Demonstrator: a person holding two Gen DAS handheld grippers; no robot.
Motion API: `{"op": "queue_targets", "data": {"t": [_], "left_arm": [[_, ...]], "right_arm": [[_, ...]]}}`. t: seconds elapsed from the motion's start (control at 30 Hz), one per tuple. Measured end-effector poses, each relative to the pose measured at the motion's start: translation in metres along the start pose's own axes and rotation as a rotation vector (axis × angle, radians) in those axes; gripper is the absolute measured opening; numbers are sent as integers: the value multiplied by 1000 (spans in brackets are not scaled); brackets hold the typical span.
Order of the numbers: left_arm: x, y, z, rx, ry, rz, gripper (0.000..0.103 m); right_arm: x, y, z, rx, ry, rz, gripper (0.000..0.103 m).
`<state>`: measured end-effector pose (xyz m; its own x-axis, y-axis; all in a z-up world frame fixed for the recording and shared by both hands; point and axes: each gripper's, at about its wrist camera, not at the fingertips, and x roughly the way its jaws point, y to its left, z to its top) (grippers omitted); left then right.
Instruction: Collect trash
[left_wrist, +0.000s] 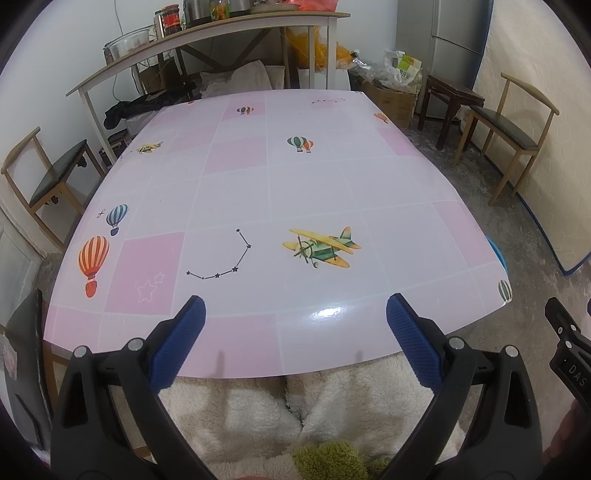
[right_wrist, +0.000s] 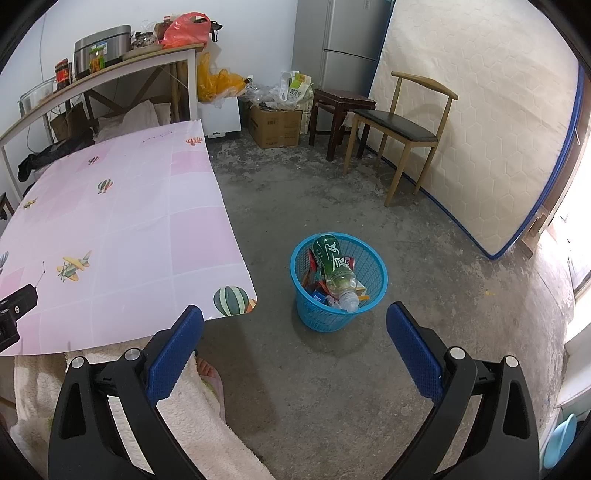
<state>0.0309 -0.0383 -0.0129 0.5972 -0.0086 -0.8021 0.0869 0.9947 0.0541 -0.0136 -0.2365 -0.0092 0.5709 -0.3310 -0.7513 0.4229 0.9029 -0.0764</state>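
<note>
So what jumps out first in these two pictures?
Probably the bright blue basket on the grey floor beside the table, stuffed with trash and a green-labelled bottle poking out over its rim. Then the pink table, printed with balloons and a yellow plane. Both the left gripper and right gripper are open, holding nothing.

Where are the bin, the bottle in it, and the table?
bin (right_wrist: 325, 317): right wrist view, on its blue mesh wall.
bottle (right_wrist: 332, 260): right wrist view, on its green label.
table (left_wrist: 306, 184): left wrist view, on bare pink tabletop.
</note>
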Motion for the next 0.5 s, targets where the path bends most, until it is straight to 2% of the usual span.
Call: {"op": "queue_targets", "data": {"t": [0.5], "left_arm": [[1, -1, -1, -2, 4, -9, 94]], "right_arm": [[0, -1, 1, -2, 2, 0, 97]]}}
